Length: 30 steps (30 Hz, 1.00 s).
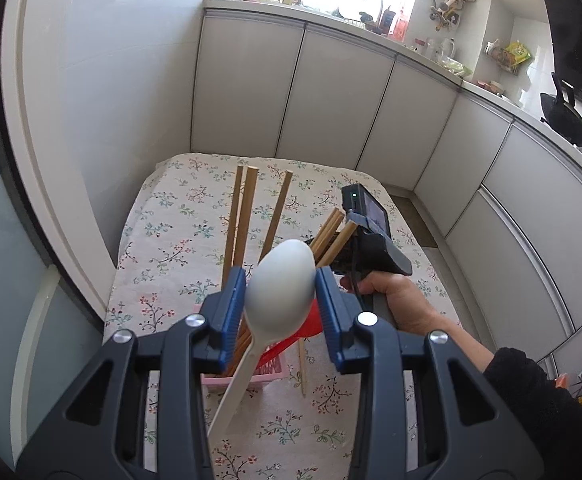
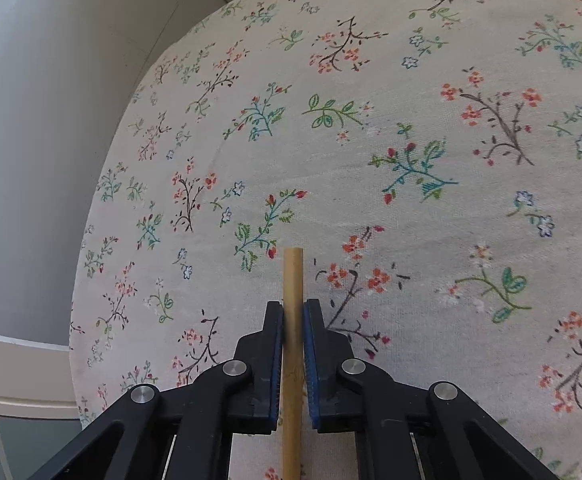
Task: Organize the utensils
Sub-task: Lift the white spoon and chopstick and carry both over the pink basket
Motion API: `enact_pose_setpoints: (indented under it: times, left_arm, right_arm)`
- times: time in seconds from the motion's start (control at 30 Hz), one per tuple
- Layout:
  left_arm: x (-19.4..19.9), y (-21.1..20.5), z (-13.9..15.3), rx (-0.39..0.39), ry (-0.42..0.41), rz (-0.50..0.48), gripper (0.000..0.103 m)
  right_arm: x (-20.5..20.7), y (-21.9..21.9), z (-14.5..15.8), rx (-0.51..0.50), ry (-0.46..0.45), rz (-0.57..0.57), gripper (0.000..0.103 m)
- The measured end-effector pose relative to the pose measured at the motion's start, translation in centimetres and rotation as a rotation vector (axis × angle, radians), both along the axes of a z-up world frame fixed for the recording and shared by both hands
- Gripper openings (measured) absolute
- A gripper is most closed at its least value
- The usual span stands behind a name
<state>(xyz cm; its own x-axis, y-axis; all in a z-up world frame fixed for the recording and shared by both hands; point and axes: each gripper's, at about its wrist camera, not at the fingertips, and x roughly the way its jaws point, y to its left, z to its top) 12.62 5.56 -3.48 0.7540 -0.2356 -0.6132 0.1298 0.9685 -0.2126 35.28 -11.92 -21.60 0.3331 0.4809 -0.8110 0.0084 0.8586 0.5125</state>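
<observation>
My left gripper (image 1: 281,280) is shut on the bowl of a pale plastic spoon (image 1: 281,300), whose handle slants down to the left. Under it, a pink and red holder (image 1: 269,374) stands on the floral tablecloth (image 1: 179,208), with several wooden chopsticks (image 1: 245,216) standing in it. One loose chopstick (image 1: 302,368) lies beside the holder. A hand (image 1: 399,300) holds the right gripper's body (image 1: 375,236) behind the spoon, and its fingertips are hidden there. In the right wrist view, my right gripper (image 2: 293,308) is shut on a wooden chopstick (image 2: 293,272) just above the cloth (image 2: 411,120).
The table's left edge runs close to a pale wall (image 1: 91,120). White cabinet doors (image 1: 331,100) stand past the far edge, under a cluttered counter. A dark wok (image 1: 567,120) sits on the counter at right. Floor (image 1: 415,216) shows to the table's right.
</observation>
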Motion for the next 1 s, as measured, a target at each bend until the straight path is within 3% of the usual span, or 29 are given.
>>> enact_pose_setpoints:
  times: [0.47, 0.77, 1.0]
  left_arm:
    - [-0.5, 1.6, 0.6, -0.116, -0.08, 0.002, 0.038]
    - [-0.4, 3.9, 0.4, -0.225, -0.121, -0.009, 0.038]
    - [0.5, 4.6, 0.6, -0.319, -0.202, -0.029, 0.038]
  right_arm:
    - [-11.6, -4.9, 10.8, 0.02, -0.299, -0.1, 0.009]
    - [-18.5, -5.0, 17.4, 0.021, -0.505, -0.107, 0.008]
    - [-21.2, -4.6, 22.4, -0.01, -0.664, -0.092, 0.008]
